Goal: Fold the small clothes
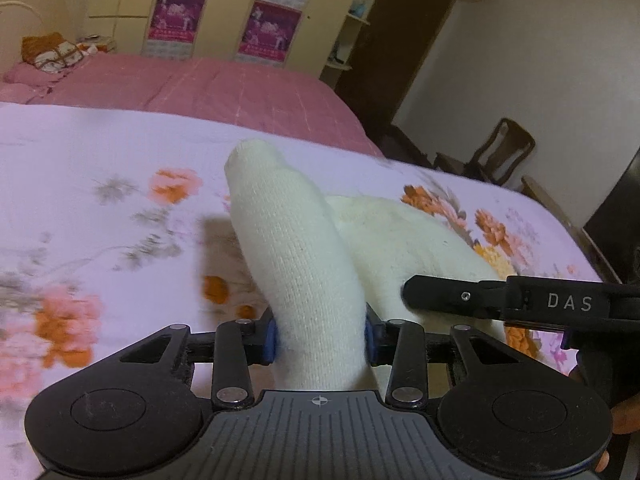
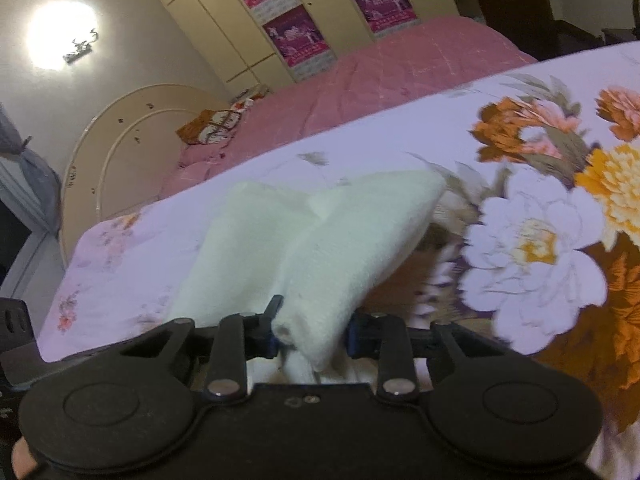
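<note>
White knit sock point(image 1: 296, 248) is pinched between the left gripper point(image 1: 320, 338) pads, its long axis pointing away toward the pink blanket point(image 1: 200, 80). Right gripper point(image 2: 312, 330) clamps its other fold, lifted over the flowered sheet point(image 1: 100, 152), near the sheet's edge.

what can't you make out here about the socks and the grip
- Left wrist view: the white sock's held end is hidden behind the left gripper body.
- Right wrist view: motion blur hides the sock's weave; its pinched end sits behind the right gripper.
- One sock or two: cannot tell.
</note>
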`<state>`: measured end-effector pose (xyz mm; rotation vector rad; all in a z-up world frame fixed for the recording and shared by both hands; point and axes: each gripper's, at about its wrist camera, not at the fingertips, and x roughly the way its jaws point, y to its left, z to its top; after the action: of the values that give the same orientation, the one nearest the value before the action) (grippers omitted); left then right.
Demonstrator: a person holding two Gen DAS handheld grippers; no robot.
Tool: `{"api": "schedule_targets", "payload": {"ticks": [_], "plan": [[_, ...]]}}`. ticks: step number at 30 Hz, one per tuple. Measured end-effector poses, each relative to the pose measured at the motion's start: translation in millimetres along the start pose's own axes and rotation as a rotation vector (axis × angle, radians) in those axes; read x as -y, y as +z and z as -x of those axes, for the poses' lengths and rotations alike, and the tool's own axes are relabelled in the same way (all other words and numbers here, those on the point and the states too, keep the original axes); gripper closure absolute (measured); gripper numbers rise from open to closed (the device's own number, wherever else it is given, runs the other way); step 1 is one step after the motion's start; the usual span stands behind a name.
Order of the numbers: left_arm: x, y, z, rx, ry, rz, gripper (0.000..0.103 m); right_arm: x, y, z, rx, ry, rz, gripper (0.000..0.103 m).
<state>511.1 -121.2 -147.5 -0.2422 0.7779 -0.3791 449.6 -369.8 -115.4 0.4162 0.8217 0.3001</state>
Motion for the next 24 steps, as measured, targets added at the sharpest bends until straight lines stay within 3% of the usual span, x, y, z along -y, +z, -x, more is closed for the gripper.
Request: {"api": "schedule_targets", "payload": {"ticks": [5, 15, 19, 24], "plan": [[-40, 6, 41, 0.041, 0.031, 0.024, 0.064, -45, 1, -6, 0.002, 0.049, 0.033, 0.075], [-172, 10, 115, 0.072, 0.115, 0.034, 0.064, -163, -24, -70, -0.024, 0.152, 0.048, 0.075], [-230, 12, 125, 0.066, 0.124, 0.047, 0.064, -205, -38, -105, -0.031, 0.159, 0.053, 0.075], [-290, -1, 109, 0.023, 0.153, 0.094, 0.063, -240, -54, -150, -0.048, 0.136, 0.053, 0.075]]}}
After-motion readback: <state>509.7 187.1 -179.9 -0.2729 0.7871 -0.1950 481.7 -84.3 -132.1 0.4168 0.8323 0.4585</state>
